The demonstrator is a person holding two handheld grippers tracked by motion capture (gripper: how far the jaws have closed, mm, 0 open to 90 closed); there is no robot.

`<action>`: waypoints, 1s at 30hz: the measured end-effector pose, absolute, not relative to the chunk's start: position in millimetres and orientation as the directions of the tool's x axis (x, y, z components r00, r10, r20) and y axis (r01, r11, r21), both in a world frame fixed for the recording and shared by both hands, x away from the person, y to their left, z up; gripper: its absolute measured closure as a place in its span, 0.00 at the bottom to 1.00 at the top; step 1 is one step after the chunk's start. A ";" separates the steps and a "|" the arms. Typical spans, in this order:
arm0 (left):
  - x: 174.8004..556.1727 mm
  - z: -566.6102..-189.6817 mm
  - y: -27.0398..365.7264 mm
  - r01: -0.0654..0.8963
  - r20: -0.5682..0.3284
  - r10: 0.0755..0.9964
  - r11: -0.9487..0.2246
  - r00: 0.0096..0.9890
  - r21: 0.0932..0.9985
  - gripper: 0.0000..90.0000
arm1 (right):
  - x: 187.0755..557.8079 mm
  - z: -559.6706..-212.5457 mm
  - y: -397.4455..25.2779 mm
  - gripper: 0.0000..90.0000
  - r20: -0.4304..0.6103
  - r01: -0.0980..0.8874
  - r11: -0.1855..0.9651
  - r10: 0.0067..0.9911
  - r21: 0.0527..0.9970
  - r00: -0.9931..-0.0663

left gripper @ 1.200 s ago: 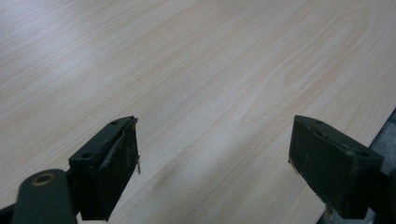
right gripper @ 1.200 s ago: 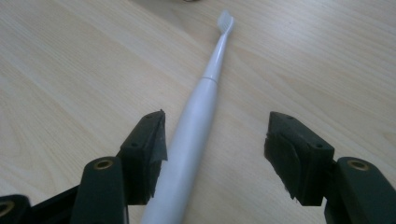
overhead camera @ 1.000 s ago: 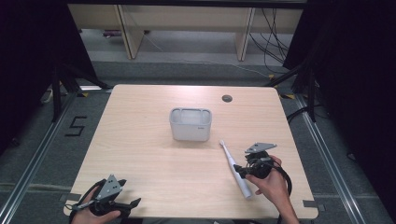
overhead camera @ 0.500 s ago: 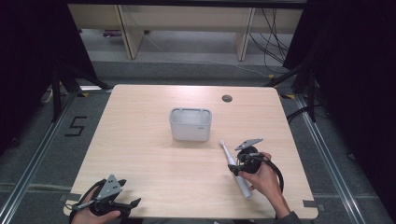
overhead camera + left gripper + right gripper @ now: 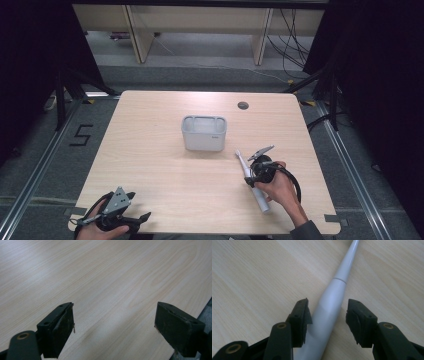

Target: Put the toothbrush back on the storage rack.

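Nearest you, your left gripper (image 5: 112, 216) sits at the near left corner of the pale wooden table (image 5: 150, 150), its jaws spread wide over bare wood with nothing between them, as the left gripper view shows (image 5: 113, 325).

Further in on the right side, your right gripper (image 5: 257, 167) is down over the long white plastic electric toothbrush (image 5: 252, 181), which lies flat on the table with its slim neck pointing away from you. In the right gripper view the jaws (image 5: 328, 315) straddle the thick white handle (image 5: 329, 307), partly open; the left jaw is just beside the handle or touching it, and a small gap shows on the right.

Beyond the toothbrush, near the table's middle, stands a light grey rectangular plastic holder (image 5: 204, 133), apart from the brush tip. Farthest off is a small round dark grommet hole (image 5: 243, 105).
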State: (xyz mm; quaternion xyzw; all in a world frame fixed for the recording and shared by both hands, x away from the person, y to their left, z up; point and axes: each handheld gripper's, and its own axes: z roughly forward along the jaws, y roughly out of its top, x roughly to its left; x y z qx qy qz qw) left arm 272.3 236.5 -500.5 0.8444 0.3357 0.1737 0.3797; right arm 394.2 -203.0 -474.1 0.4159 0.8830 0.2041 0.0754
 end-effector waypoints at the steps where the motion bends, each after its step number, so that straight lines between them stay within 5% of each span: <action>1: 272.1 -500.0 236.8 0.436 0.043 0.697 -0.493 0.716 0.753 0.17 | 394.7 -473.9 -202.8 0.59 0.016 0.708 0.572 0.773 0.414 -0.635; 30: 272.6 -499.0 236.8 0.420 0.054 0.689 -0.500 0.723 0.757 0.17 | 417.4 -474.7 -193.1 0.72 0.050 0.688 0.685 0.699 0.239 -0.713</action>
